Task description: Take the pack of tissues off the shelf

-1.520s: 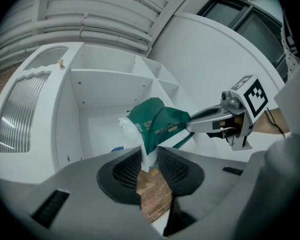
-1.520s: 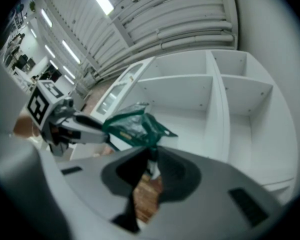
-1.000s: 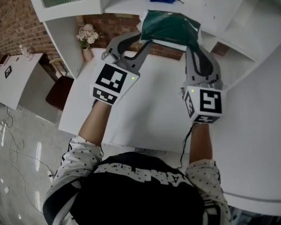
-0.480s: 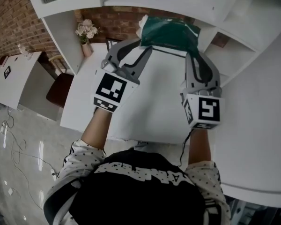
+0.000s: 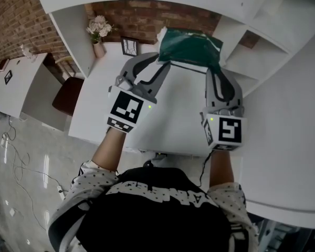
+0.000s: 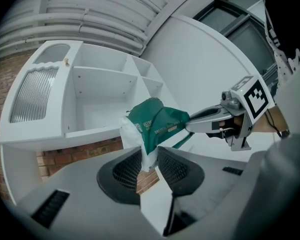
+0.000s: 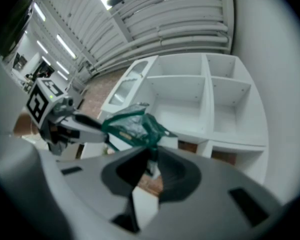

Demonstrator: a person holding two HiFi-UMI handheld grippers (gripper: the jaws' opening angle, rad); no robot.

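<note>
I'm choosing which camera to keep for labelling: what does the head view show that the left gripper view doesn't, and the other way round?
Only the head view: the vase of flowers, the picture frame, the brown chair and the person's dotted sleeves.
Only the left gripper view: the left gripper clamped on the white end of the pack of tissues, the print on its green face, and the slatted ceiling.
Both: the pack, the right gripper shut on its other end, and the white shelf.
</note>
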